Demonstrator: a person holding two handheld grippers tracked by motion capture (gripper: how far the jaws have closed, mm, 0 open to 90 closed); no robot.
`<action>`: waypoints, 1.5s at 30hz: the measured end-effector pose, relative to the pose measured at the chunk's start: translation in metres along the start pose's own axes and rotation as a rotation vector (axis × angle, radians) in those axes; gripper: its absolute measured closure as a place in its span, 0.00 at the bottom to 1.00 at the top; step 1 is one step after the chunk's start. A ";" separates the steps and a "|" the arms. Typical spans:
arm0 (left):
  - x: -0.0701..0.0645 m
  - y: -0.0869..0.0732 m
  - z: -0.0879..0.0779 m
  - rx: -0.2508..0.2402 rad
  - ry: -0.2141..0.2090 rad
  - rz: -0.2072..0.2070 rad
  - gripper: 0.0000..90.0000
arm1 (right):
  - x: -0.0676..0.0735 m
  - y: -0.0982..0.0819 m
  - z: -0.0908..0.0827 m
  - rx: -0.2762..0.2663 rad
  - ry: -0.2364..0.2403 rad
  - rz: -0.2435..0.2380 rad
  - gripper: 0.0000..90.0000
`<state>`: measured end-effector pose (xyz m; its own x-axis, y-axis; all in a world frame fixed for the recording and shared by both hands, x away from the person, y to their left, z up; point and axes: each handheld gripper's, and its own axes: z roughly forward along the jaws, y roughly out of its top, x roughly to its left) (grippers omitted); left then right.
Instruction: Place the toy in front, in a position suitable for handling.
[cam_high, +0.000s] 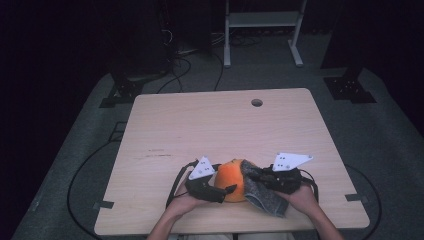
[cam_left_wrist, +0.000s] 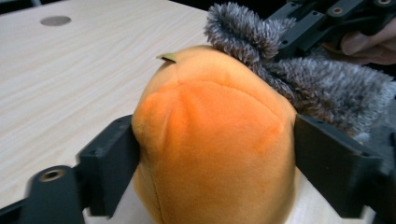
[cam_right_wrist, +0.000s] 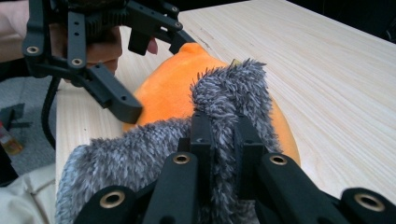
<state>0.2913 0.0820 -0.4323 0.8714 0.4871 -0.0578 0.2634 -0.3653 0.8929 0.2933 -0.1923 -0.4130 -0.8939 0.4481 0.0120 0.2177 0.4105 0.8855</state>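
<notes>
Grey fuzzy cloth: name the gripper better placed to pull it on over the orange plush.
Right. The right gripper is already shut on the grey fuzzy cloth, while the left gripper clamps the orange plush.

Left tool (cam_high: 231, 189): matte black body, boxy; two flat black jaws with square-ended pads; brass-coloured screw heads at linkage pivots. White three-cornered plate on top, small dark dots on it. Black cable trails from body in loop.

Right tool (cam_high: 251, 175): same black build, paired linkage bars, brass-ringed pivot screws, narrow black jaws. White three-cornered plate on top, dotted marks. Black cable at rear.

Person: forearms bare; light beige clothing at lap.
</notes>
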 end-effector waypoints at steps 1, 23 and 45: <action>-0.003 -0.001 0.001 -0.001 0.014 0.027 0.25 | 0.001 0.001 0.000 0.006 -0.003 -0.005 0.90; -0.019 -0.001 0.001 0.002 0.058 0.163 0.33 | -0.001 0.003 -0.004 -0.006 0.014 0.007 0.89; -0.017 -0.001 -0.001 -0.012 0.004 0.076 0.19 | -0.006 -0.005 -0.005 -0.043 0.021 0.071 0.90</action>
<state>0.2755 0.0745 -0.4313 0.8871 0.4614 0.0126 0.1910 -0.3917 0.9000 0.2958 -0.2011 -0.4154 -0.8850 0.4579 0.0843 0.2637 0.3436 0.9013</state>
